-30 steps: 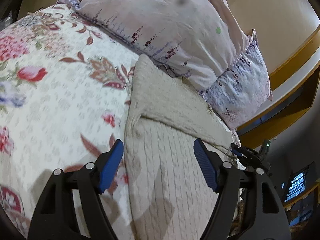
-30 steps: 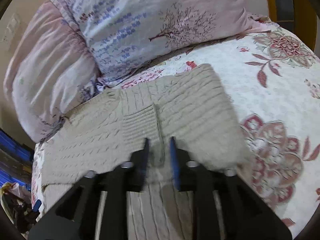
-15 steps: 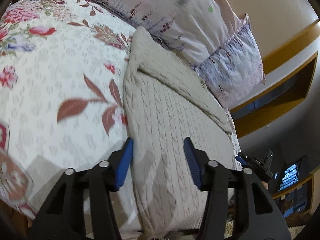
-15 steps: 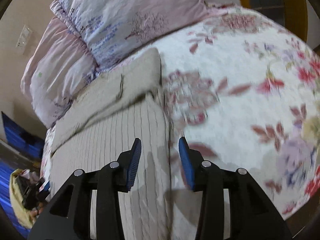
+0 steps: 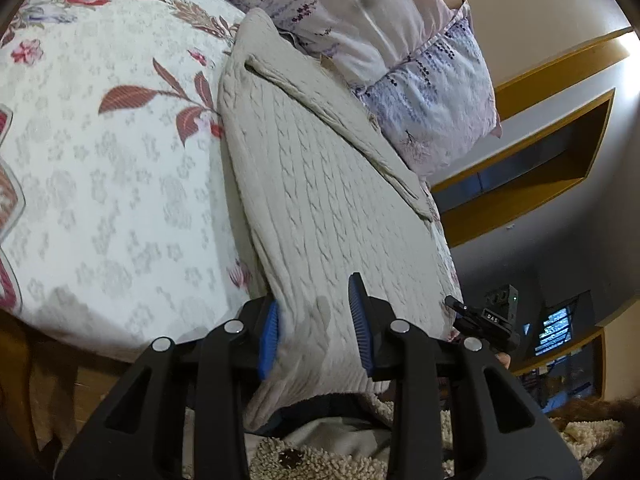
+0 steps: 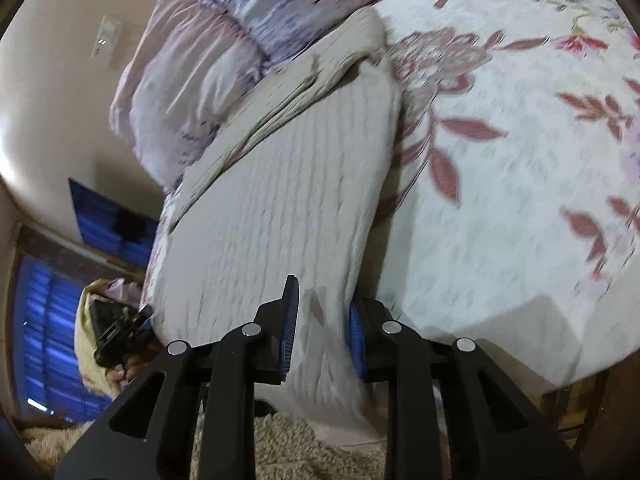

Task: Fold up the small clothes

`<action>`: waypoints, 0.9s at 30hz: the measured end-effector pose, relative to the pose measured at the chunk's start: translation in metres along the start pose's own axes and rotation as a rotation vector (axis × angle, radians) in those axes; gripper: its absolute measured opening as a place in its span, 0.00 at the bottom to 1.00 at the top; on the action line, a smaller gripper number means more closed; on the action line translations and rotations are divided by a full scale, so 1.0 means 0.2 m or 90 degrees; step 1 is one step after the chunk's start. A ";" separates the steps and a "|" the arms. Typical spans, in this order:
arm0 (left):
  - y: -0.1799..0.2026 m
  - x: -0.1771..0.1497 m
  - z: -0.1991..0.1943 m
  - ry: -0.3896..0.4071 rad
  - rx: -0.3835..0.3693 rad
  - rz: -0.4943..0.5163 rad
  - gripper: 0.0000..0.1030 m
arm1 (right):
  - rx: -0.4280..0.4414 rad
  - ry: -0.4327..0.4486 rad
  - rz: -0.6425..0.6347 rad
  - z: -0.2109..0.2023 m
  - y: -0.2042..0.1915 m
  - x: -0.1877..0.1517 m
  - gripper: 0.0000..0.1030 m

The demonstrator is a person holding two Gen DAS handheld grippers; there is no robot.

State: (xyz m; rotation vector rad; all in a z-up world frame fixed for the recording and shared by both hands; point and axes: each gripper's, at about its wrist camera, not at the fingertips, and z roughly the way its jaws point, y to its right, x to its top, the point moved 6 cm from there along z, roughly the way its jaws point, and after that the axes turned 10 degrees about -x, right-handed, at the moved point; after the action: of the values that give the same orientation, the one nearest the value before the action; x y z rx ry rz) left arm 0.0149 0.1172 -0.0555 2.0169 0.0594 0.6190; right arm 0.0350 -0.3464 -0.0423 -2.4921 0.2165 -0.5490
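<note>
Jaws apart on both sides, each pair straddling one near corner of the cable-knit sweater (image 5: 320, 200) where its hem droops over the edge of the bed (image 5: 100, 200). Left gripper (image 5: 316, 320) with blue pads either side of the hem's left corner, knit between them but not yet pinched; right gripper (image 6: 322, 320) likewise at the hem's right corner, fabric lying in the gap, contact with the pads hard to judge through the blur. Best done by closing both pairs together, well onto the hem rather than on its very lip, so that the thick knit does not slip out. Then lifting evenly, keeping the two corners level and taut, and carrying the hem forward toward the folded-in sleeves (image 5: 340, 112) and collar end. Risk of dragging the whole garment along the floral quilt if pulled low, so a clear lift first seems wise. Farther off, sweater body lying flat on the quilt, its top edge just beside the lilac-printed pillows (image 5: 420, 80) at the head of the bed. Beyond, a wall socket (image 6: 105, 40) on the beige wall.
</note>
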 end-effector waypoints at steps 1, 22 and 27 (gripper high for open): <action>0.00 -0.01 0.00 -0.004 -0.001 0.000 0.31 | 0.003 -0.005 -0.005 0.00 -0.01 -0.01 0.24; 0.16 0.15 -0.05 0.026 0.042 0.093 0.06 | -0.022 0.160 -0.155 -0.16 -0.32 0.17 0.07; 0.19 0.35 -0.07 0.088 0.063 0.091 0.06 | -0.050 0.226 -0.153 -0.19 -0.32 0.31 0.07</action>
State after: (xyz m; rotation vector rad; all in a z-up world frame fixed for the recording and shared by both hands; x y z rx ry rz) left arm 0.0608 0.1285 0.0096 2.0840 0.0299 0.8604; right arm 0.0766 -0.3300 0.0431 -2.4958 0.0734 -1.1026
